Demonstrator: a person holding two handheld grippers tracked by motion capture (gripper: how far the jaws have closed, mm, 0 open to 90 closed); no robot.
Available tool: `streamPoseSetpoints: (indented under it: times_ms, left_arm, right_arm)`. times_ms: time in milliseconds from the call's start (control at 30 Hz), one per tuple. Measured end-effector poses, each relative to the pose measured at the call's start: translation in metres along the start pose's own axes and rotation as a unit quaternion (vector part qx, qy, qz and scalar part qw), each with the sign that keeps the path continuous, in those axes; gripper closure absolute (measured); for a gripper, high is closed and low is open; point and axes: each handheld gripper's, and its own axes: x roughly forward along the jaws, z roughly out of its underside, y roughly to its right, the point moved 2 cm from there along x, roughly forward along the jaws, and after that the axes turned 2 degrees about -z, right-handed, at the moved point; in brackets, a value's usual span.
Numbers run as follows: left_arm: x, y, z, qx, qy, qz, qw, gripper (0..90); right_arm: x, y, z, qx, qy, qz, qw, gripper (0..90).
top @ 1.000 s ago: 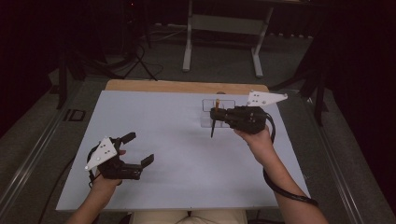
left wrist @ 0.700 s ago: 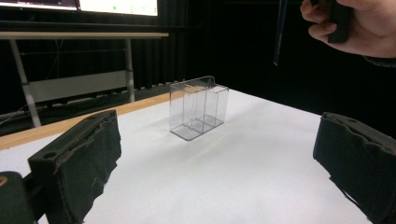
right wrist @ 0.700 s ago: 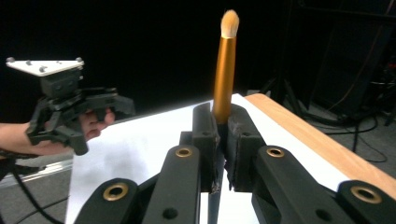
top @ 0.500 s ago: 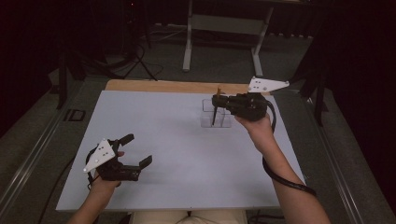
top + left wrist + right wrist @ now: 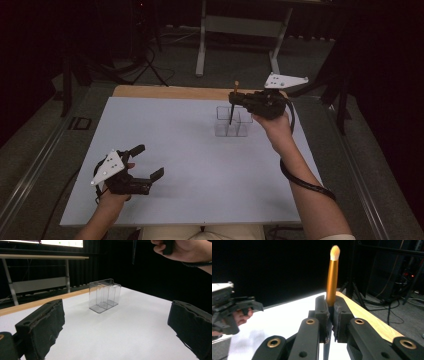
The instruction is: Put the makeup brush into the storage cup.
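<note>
A makeup brush (image 5: 233, 102) is clamped between the jaws of the right tool (image 5: 235, 104), which is held above the far right part of the white worktop (image 5: 190, 165). In the right gripper view the brush (image 5: 332, 277) is seen standing upright out of the closed pads, its gold ferrule and pale bristle tip pointing up and its dark handle running down below the jaws. In the high view the dark handle is seen pointing down at a clear compartmented holder (image 5: 231, 121), which stands on the worktop just below and in front of the right tool; whether the handle's end is already inside a compartment cannot be told.

The left tool (image 5: 148, 163) is held low over the near left part of the worktop, well apart from the holder. Its jaws are spread wide and nothing lies between them. In the left gripper view the clear holder (image 5: 104, 295) is seen between the two black pads farther off, with the right hand (image 5: 185, 250) above it at the upper edge. A wooden strip (image 5: 170, 92) runs along the far edge of the worktop.
</note>
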Motion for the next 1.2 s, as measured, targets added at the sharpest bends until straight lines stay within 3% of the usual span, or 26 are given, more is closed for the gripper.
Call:
streamPoseSetpoints:
  times_ms: [500,933,1200]
  left_arm:
    - [0.000,0.000,0.000,-0.002,0.003,0.003,1.0000,2.0]
    - [0.000,0.000,0.000,0.003,0.001,0.007,1.0000,2.1]
    - [0.000,0.001,0.001,0.005,-0.002,0.007,1.0000,2.0]
  right_arm:
    - [0.007,0.023,-0.012,0.005,0.007,0.021,0.9997,83.7]
    - [0.016,0.046,-0.009,0.023,0.007,0.048,0.9986,83.6]
    - [0.026,0.054,-0.005,0.027,0.004,0.052,0.9983,83.6]
